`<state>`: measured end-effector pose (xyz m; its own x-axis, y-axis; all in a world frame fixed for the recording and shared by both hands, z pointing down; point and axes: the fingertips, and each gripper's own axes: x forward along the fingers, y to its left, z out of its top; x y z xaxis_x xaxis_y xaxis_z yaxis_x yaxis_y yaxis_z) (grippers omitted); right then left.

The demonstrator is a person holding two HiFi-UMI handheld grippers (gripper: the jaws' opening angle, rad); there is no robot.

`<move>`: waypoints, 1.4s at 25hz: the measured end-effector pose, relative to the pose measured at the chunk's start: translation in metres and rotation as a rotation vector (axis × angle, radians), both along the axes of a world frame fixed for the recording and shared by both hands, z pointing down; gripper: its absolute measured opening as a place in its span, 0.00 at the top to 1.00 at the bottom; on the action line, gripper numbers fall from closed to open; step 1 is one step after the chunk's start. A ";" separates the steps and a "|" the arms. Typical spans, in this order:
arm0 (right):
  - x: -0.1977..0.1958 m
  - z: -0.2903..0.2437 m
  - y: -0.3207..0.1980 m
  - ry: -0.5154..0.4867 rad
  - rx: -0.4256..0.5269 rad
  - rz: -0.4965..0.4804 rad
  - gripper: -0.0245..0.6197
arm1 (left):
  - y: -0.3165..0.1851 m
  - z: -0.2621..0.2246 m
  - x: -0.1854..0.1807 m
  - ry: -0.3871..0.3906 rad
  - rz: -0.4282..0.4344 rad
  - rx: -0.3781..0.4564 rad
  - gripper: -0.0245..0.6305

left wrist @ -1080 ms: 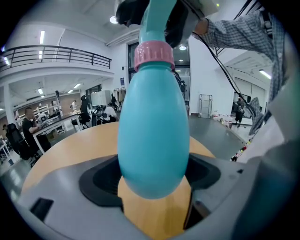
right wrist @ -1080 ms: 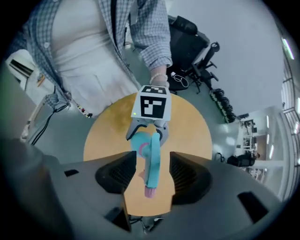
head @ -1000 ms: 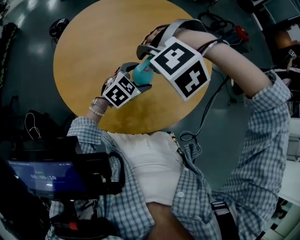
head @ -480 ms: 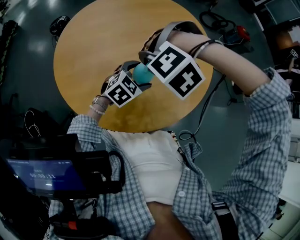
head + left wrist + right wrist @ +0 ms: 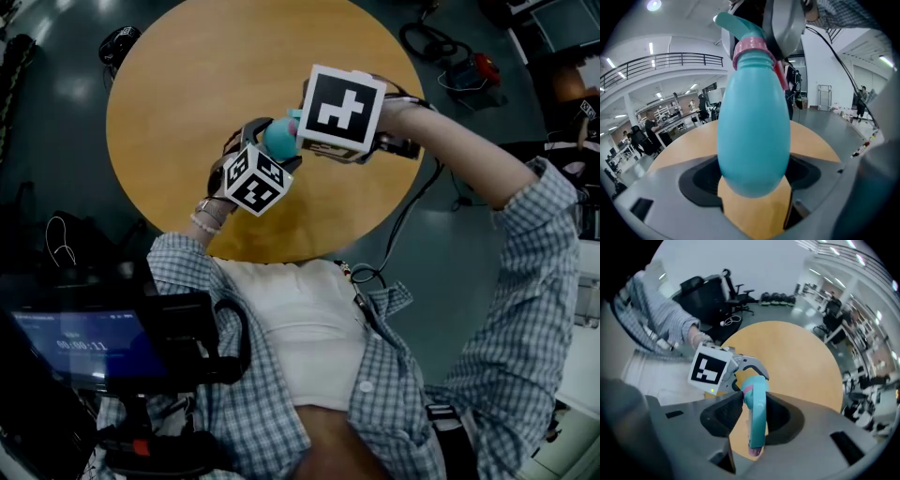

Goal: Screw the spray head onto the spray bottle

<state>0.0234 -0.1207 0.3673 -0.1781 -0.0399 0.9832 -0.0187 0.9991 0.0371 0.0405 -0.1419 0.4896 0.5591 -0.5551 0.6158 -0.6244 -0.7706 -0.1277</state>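
The round wooden desk [image 5: 178,84] lies beneath both grippers. Above it, clear of its surface, the teal spray bottle [image 5: 752,117] is pinched at its rounded lower body between the fingers of the left gripper [image 5: 752,180]. The teal spray head [image 5: 757,394], with a pink collar [image 5: 751,47], sits on the bottle's neck. The right gripper [image 5: 753,423], pointing steeply down, has just closed its fingers on that head.

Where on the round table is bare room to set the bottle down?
The table is bare on its left half and far side, up to the rim. It is crowded near the right rim: the left gripper holds the spray bottle there, and the right gripper has just closed its jaws on the spray head.
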 end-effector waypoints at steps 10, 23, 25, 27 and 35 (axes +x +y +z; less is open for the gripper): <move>-0.003 0.003 -0.002 -0.053 0.066 0.128 0.77 | -0.003 0.005 -0.007 -0.016 -0.078 -0.007 0.32; -0.010 -0.009 0.008 -0.074 0.089 -0.073 0.72 | -0.002 -0.001 -0.002 0.095 -0.033 -0.004 0.32; -0.018 -0.026 0.013 -0.167 0.064 -0.090 0.71 | -0.001 -0.009 -0.001 0.145 -0.014 0.004 0.32; -0.023 -0.050 0.012 -0.287 0.056 -0.088 0.71 | 0.000 -0.016 0.000 0.180 0.009 0.009 0.32; 0.003 -0.171 -0.038 -0.960 0.220 0.108 0.71 | 0.021 -0.038 0.000 0.253 0.145 -0.027 0.32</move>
